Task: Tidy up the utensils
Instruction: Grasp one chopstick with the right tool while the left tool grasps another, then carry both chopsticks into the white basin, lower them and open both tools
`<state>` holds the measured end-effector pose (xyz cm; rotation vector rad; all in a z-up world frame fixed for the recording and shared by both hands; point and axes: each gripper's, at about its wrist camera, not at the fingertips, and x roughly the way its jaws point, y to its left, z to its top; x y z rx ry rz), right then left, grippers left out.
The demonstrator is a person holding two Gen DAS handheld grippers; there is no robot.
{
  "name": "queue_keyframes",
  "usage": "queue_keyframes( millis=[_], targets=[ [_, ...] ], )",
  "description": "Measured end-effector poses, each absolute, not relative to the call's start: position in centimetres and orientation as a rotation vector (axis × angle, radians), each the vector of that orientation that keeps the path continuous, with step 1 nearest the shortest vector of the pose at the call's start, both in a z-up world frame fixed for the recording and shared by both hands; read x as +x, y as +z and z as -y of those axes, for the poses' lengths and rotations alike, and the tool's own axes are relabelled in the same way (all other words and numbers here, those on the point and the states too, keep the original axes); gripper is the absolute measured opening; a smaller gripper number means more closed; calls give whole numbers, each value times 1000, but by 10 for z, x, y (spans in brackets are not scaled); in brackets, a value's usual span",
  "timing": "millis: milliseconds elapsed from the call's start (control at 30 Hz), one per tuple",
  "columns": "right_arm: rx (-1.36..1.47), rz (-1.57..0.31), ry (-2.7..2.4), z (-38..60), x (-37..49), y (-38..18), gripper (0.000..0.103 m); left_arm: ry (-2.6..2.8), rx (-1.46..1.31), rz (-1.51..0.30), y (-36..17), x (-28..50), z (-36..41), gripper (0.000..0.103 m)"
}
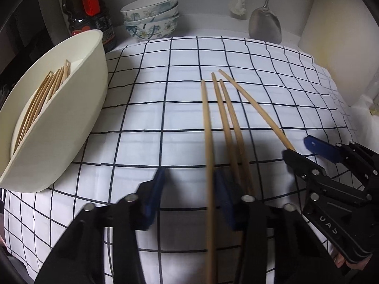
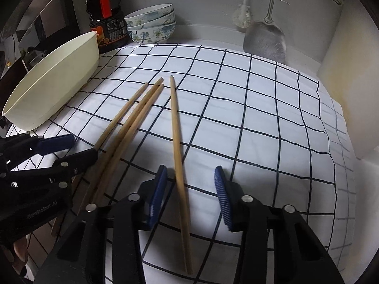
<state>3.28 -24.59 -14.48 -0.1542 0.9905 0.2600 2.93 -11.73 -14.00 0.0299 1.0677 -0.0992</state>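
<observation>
Several wooden chopsticks (image 1: 222,118) lie fanned on the checked cloth (image 1: 142,108). My left gripper (image 1: 189,196) is open, low over their near ends; one chopstick (image 1: 208,165) runs between its fingers. My right gripper (image 2: 191,189) is open, with the rightmost chopstick (image 2: 178,156) lying between its fingers. It shows at the right of the left wrist view (image 1: 305,149). A cream oval holder (image 1: 64,118) at the left holds several chopsticks (image 1: 40,101). In the right wrist view the left gripper (image 2: 78,146) sits over the other chopsticks (image 2: 132,116).
A dark sauce bottle (image 1: 87,11) and stacked flowered bowls (image 1: 151,16) stand at the back left. A metal spatula (image 1: 265,23) and a brush (image 1: 238,2) hang on the back wall. A pale wall (image 1: 336,47) borders the right side.
</observation>
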Motion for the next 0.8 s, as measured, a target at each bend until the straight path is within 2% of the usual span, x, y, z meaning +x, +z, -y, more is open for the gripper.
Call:
queue_keyframes(
  millis=[67,100,133,400,600,800],
  targets=[
    [-160,-991,257,243,31,-144,20,-113,33,-1066,-139,27,121,12],
    [-165,-992,253,241,31,-144,8,-117,33,-1068,-139,25,121,7],
    [-168,-993,245,241,31,-143,6,-118,31,-1069,-139,25,122,7],
    [-21,-993,248,254,21,-131,6,-148,10,-1082,-124,16,111,7],
    [26,-933,290,245,9,-97,6,-133,-20,-1043,-78,4,87,7],
    [12,-872,373,195,12,-47,6,-90,-58,-996,-31,-4,28,7]
  ],
)
